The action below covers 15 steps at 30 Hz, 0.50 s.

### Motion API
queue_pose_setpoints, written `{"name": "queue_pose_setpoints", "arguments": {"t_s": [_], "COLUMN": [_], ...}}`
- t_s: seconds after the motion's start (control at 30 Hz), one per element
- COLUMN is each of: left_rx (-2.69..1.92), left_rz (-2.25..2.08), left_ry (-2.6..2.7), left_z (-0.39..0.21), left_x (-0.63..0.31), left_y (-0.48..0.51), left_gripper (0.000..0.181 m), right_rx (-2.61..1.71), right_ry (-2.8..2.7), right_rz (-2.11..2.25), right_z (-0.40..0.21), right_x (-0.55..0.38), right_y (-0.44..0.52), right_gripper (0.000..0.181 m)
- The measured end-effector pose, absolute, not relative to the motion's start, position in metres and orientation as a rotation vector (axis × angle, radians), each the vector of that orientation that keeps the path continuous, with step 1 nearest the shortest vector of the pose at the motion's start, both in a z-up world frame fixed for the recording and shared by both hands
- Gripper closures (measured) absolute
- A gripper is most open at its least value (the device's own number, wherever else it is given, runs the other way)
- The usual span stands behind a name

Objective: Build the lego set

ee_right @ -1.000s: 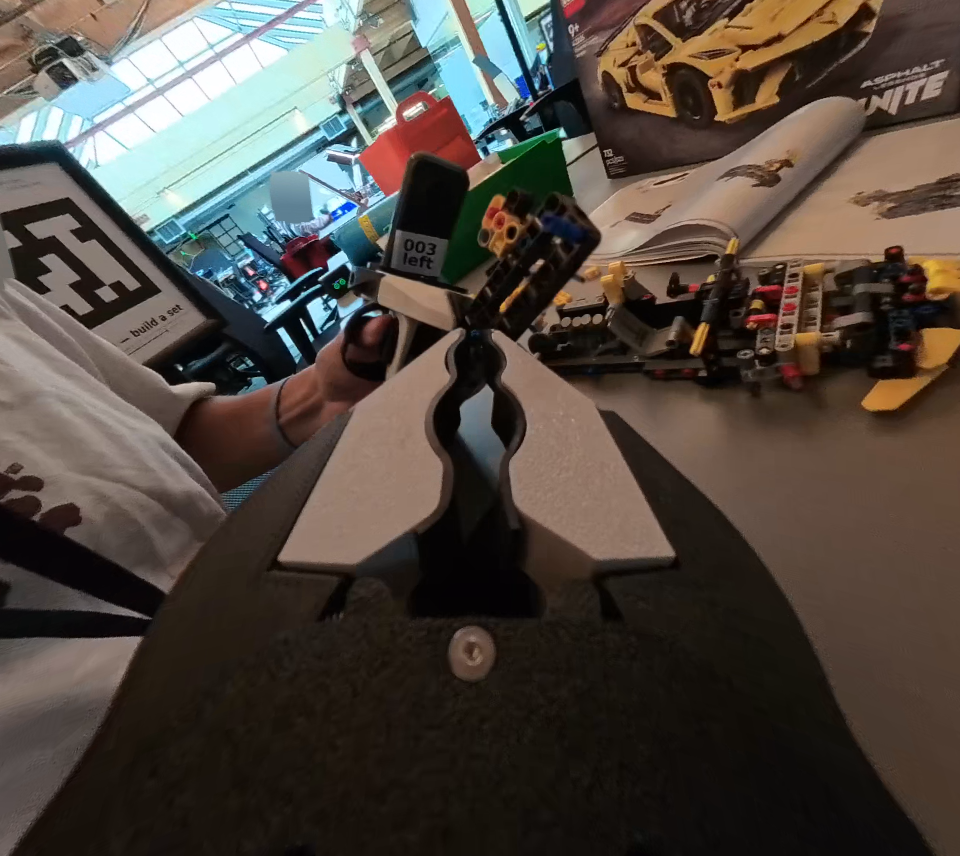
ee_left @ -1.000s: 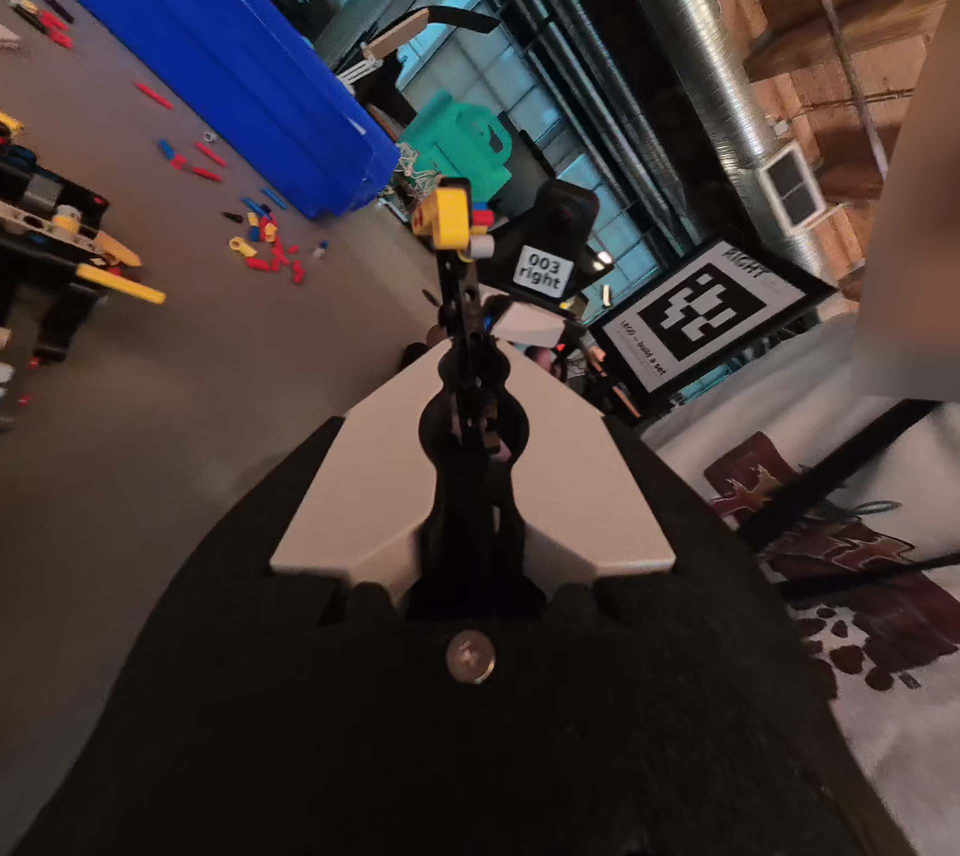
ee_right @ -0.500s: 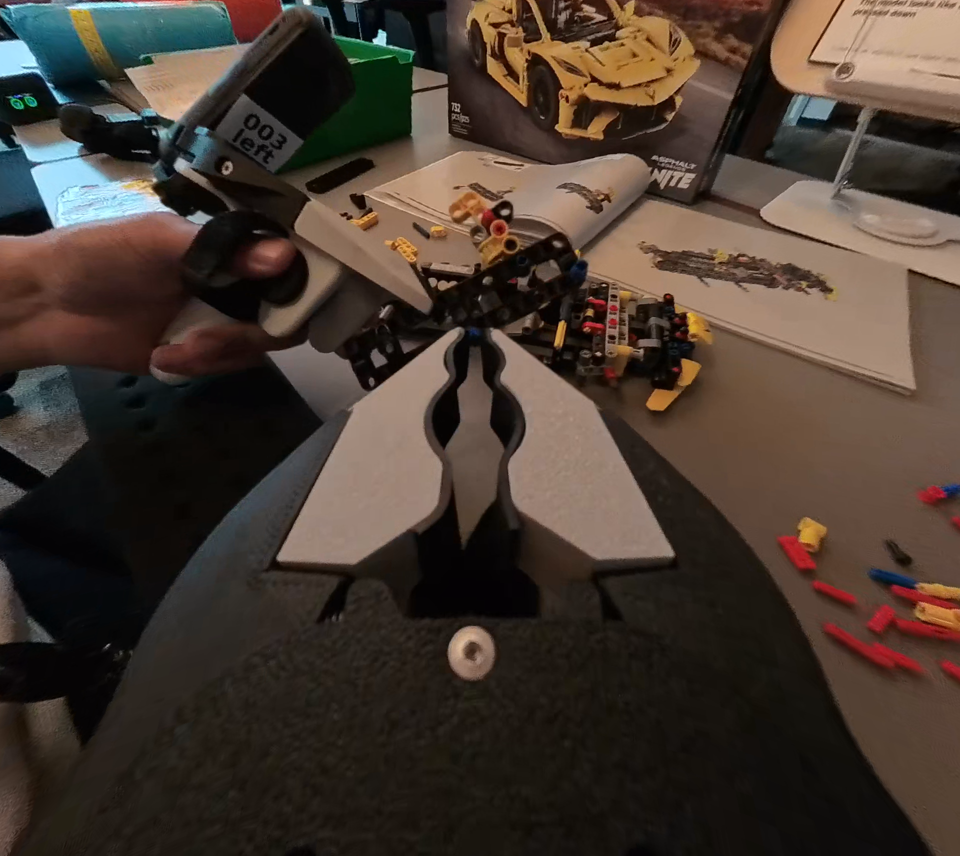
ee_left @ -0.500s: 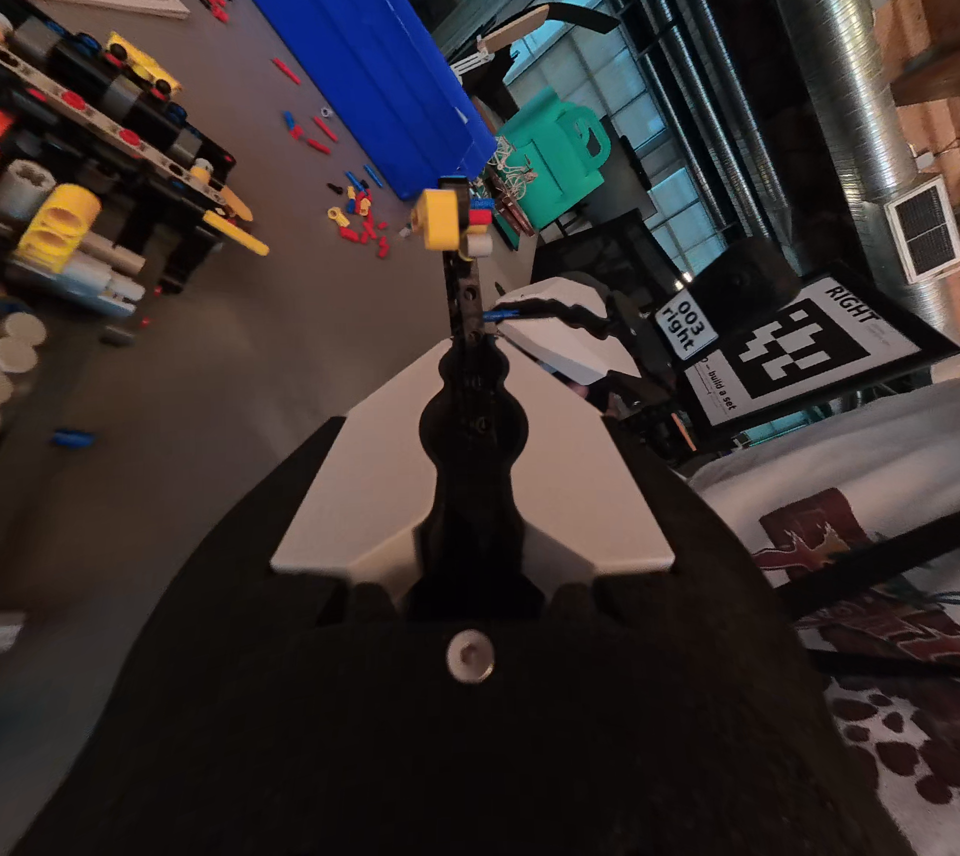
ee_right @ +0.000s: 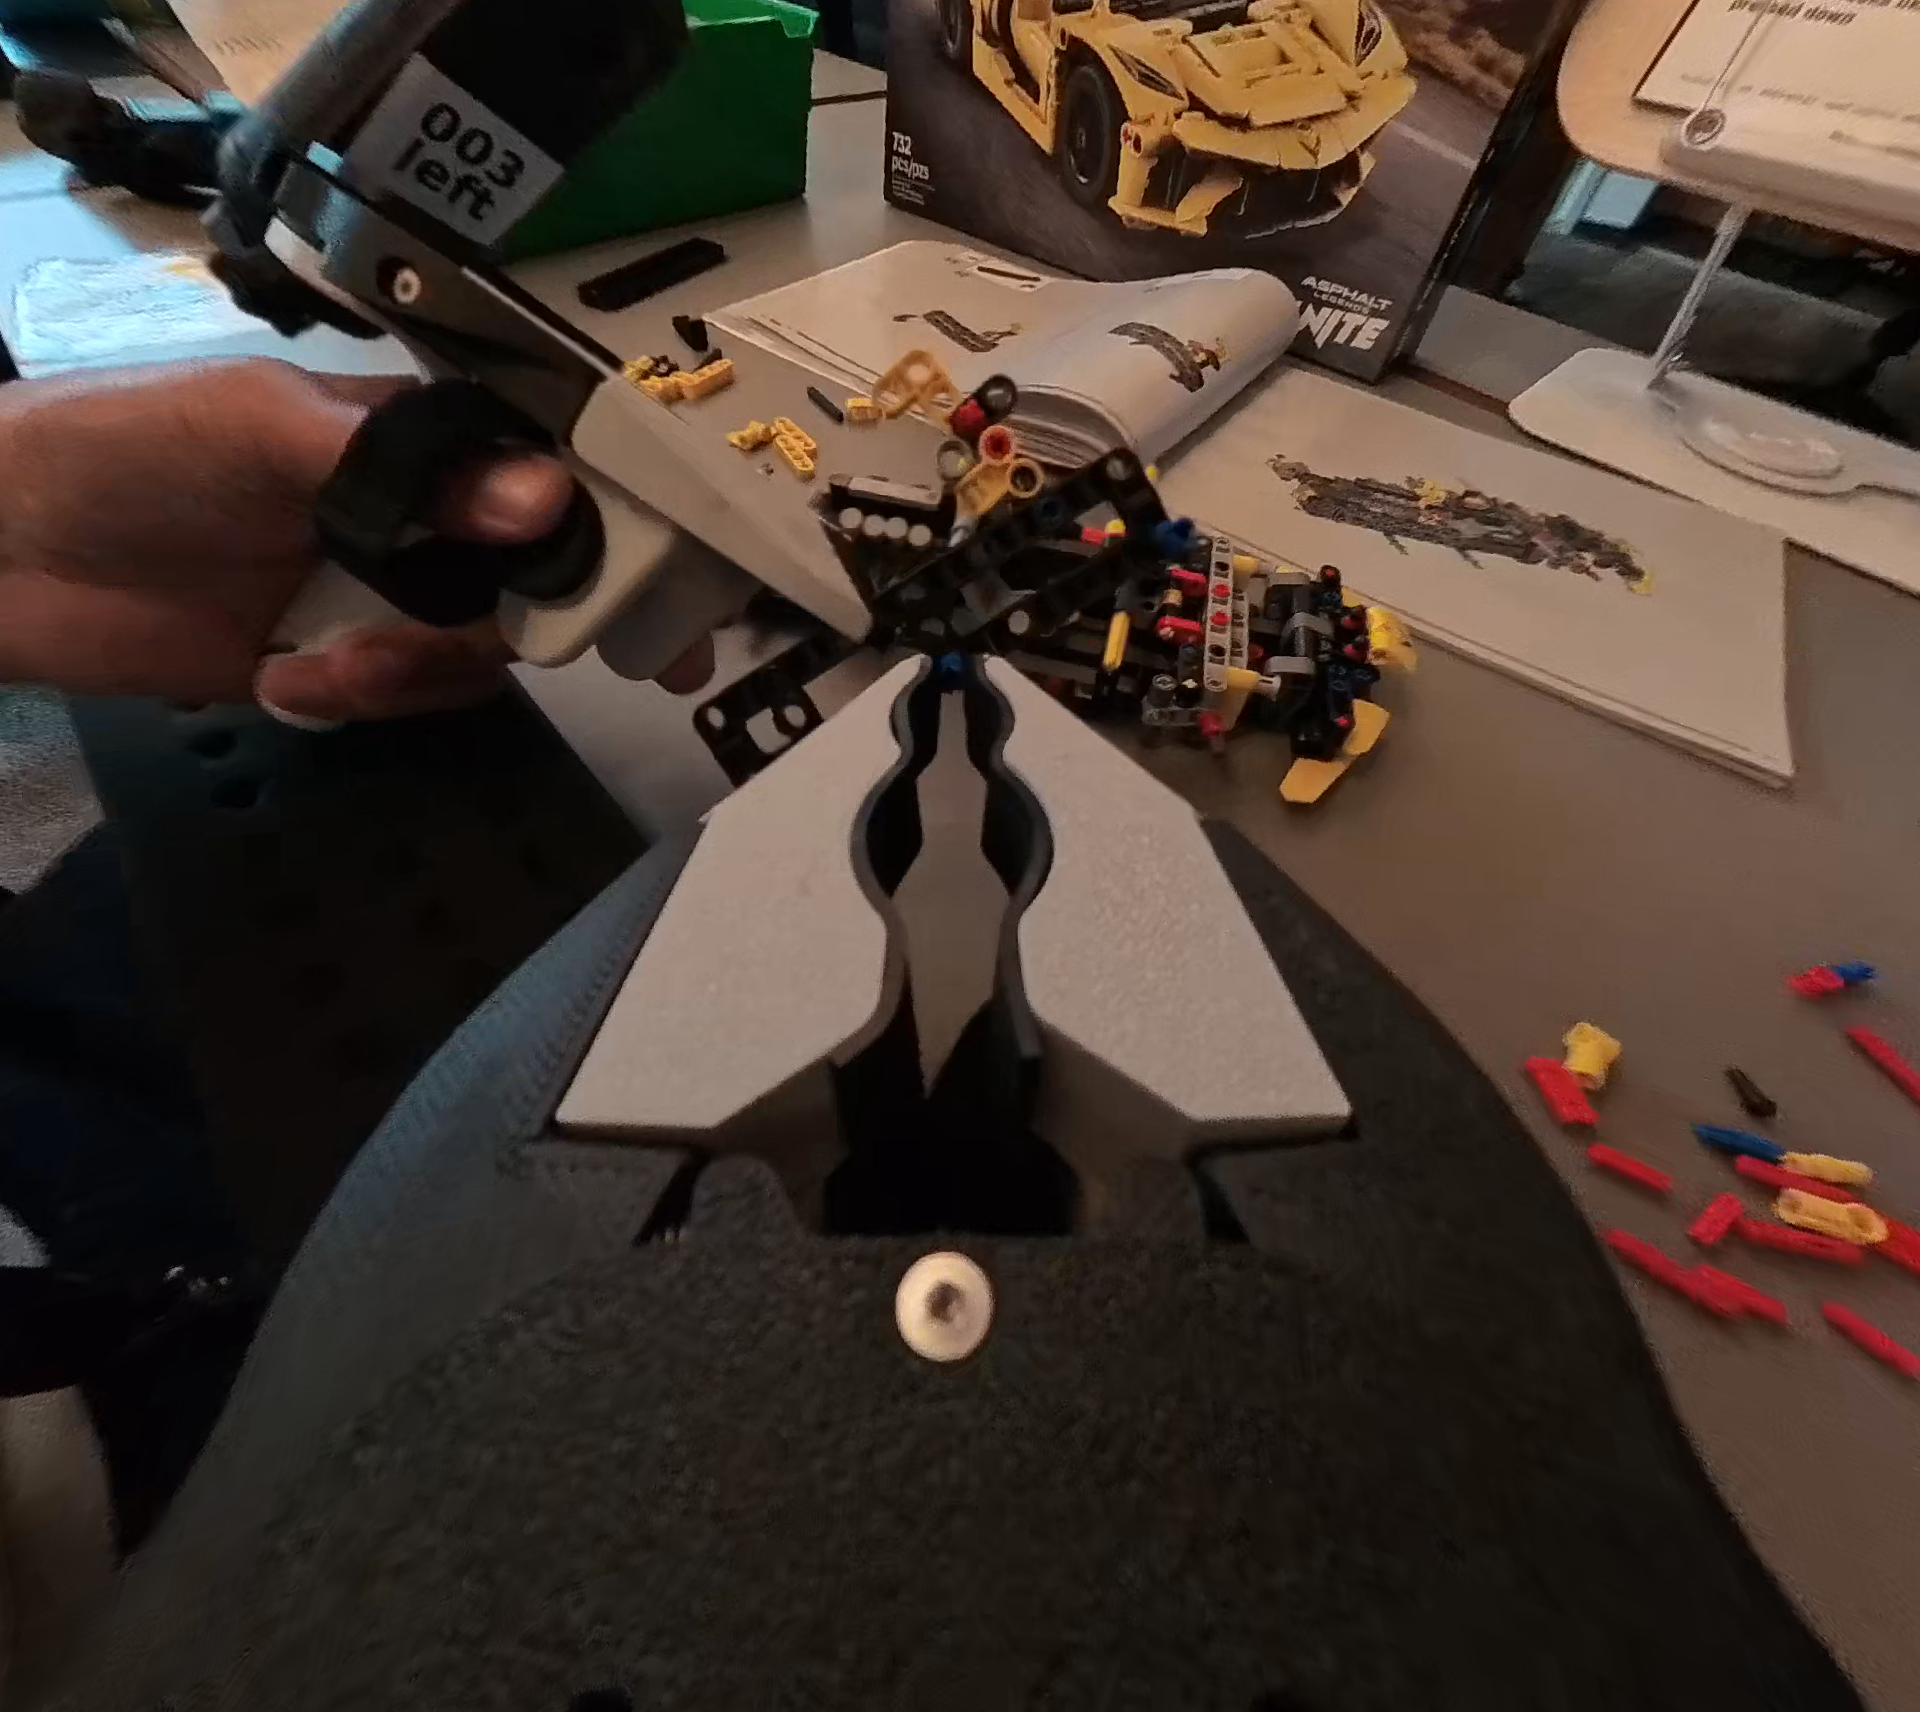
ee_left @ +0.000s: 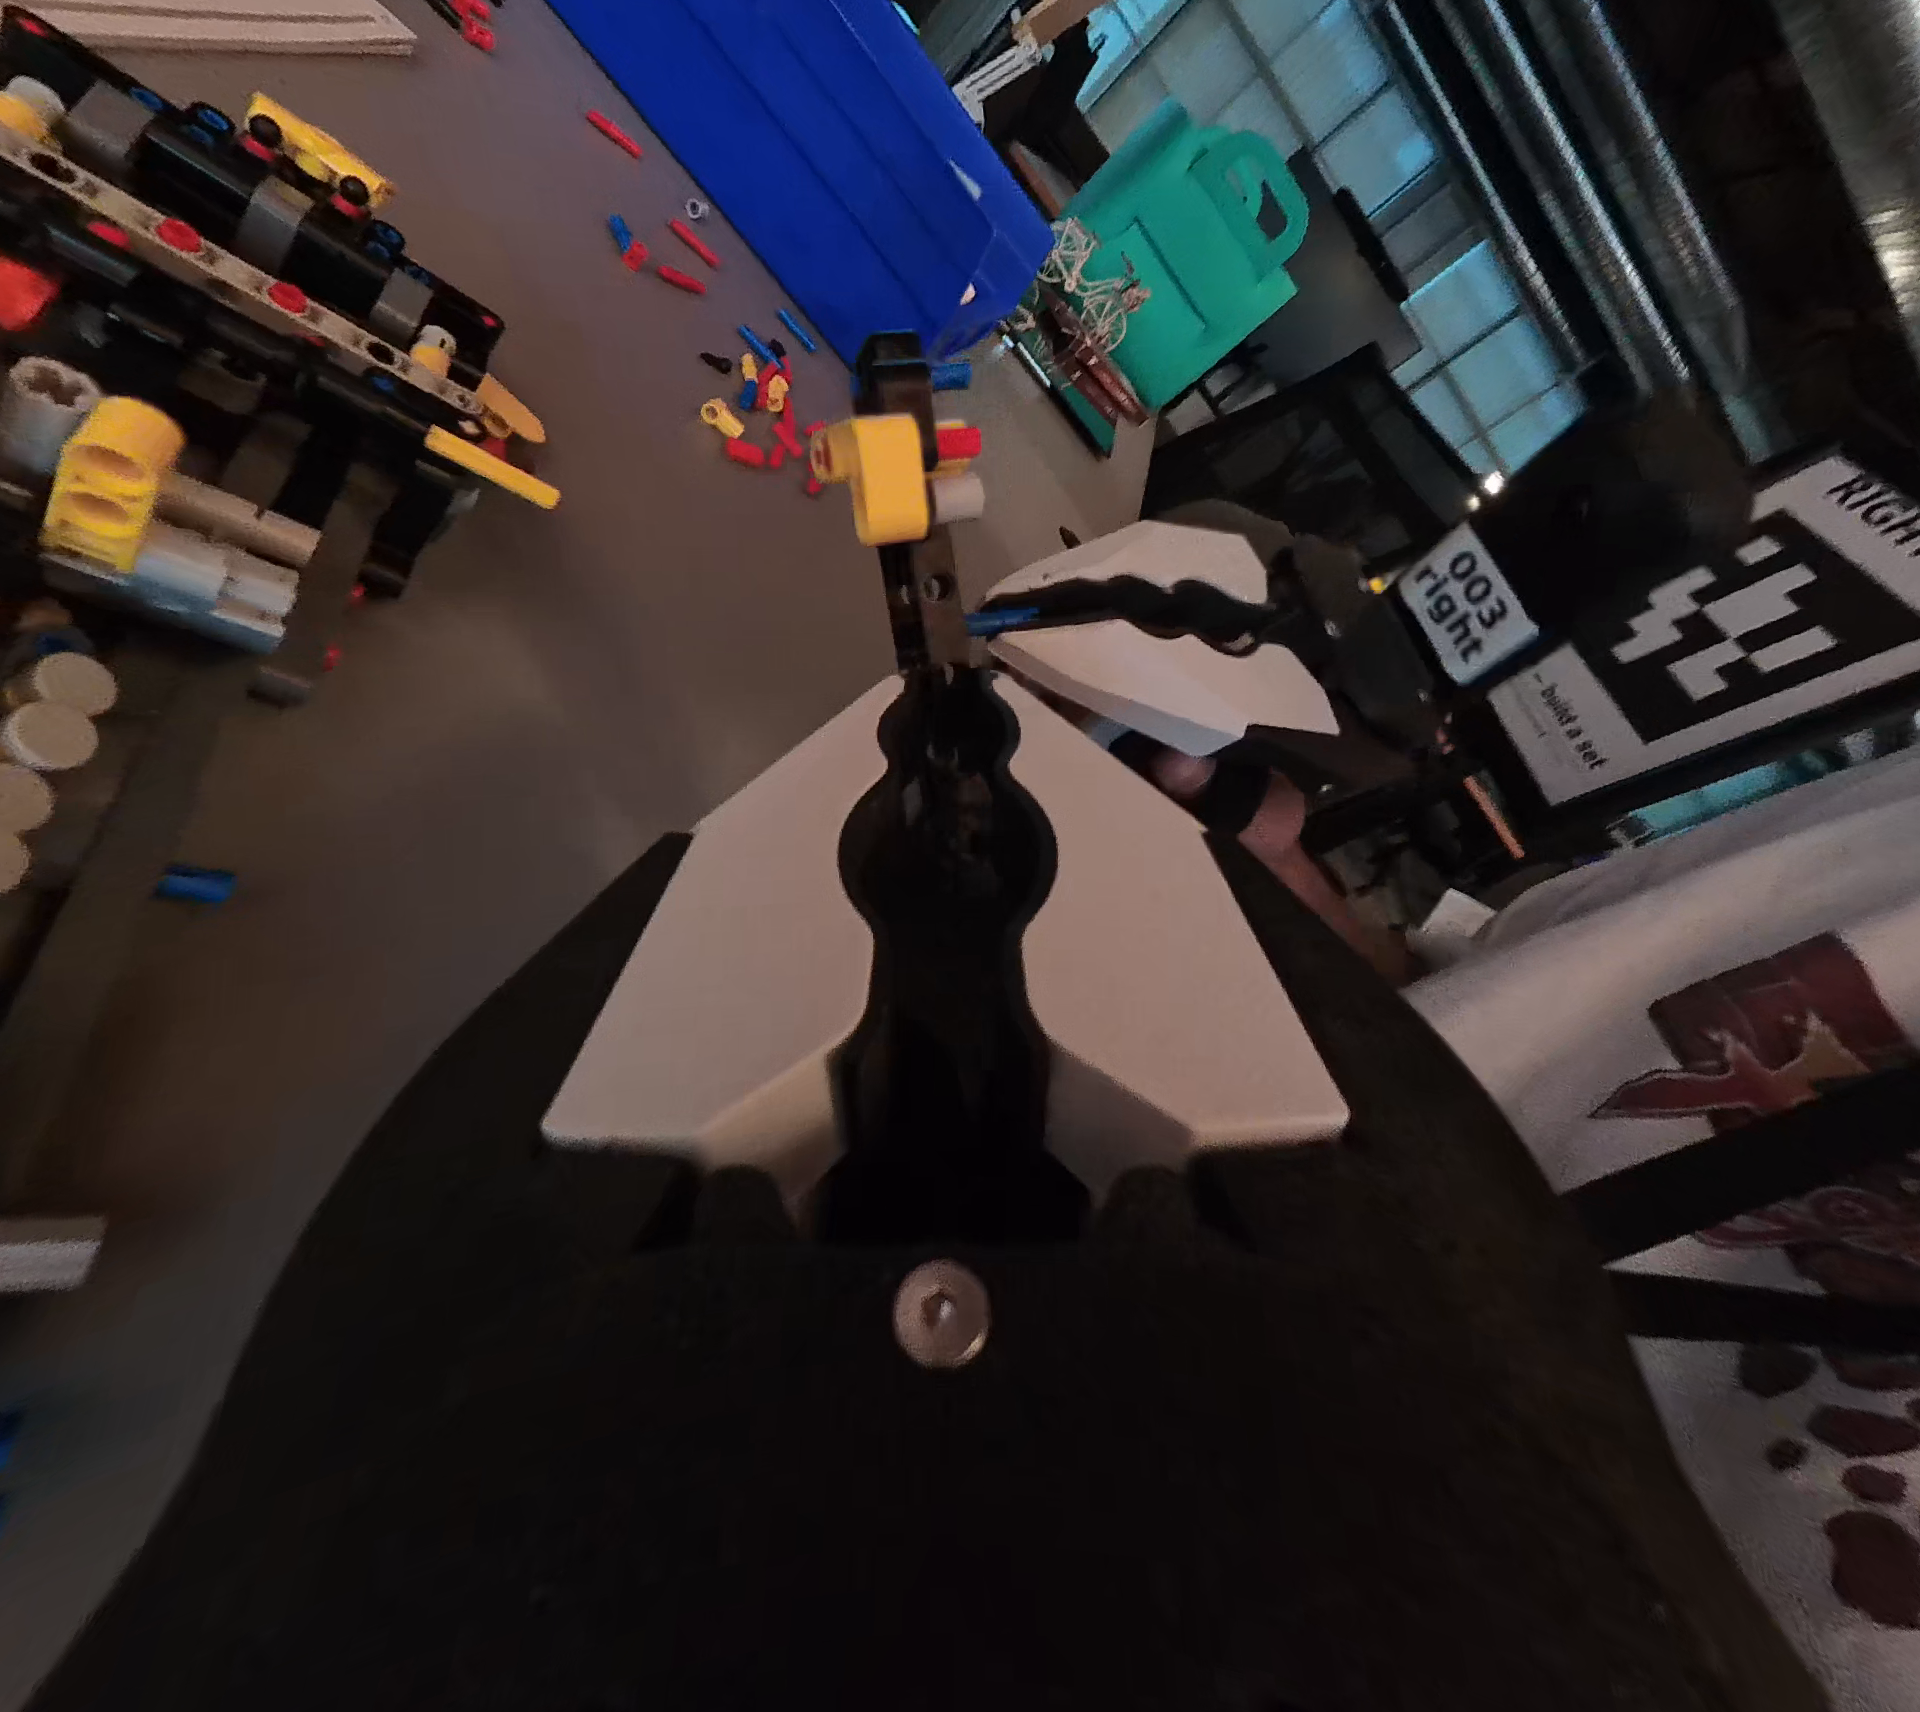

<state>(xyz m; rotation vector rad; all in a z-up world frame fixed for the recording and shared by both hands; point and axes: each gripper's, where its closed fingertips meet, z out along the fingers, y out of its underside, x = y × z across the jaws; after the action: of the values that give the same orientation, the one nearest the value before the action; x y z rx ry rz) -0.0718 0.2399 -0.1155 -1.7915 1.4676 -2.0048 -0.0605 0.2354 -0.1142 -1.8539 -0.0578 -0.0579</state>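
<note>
- Holding a black frame piece [ee_left: 920, 582] in the air over the table [ee_left: 582, 727], our left gripper [ee_left: 940, 675] is clamped on its near end.
- Our right gripper [ee_right: 948, 675] pinches a small blue pin [ee_right: 948, 663] against the frame's side.
- We judge the frame light, stiff and liable to pop apart, so grip the beam, not the yellow bits [ee_left: 883, 473].
- In the left wrist view its long axis points straight away from the jaws.
- The half-built car [ee_right: 1236, 623] sits on the table beyond.
</note>
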Motion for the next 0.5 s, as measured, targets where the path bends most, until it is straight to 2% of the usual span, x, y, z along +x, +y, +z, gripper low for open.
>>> {"name": "queue_pose_setpoints", "arguments": {"t_s": [0.27, 0.5], "left_rx": [-1.718, -1.746], "left_rz": [-2.035, -2.032], "left_ry": [1.553, 1.588], "left_z": [-0.1151, -0.1205], "left_x": [-0.0747, -0.0754], "left_y": [0.2393, 0.2366], "left_gripper": [0.171, 0.171], "right_rx": [-1.851, -1.895], "right_ry": [0.033, -0.117], "right_rz": [0.229, -0.022], "right_z": [-0.1171, -0.1211], "right_x": [-0.0628, -0.0641], "right_y": [0.2353, 0.2353], "right_gripper": [0.177, 0.177]}}
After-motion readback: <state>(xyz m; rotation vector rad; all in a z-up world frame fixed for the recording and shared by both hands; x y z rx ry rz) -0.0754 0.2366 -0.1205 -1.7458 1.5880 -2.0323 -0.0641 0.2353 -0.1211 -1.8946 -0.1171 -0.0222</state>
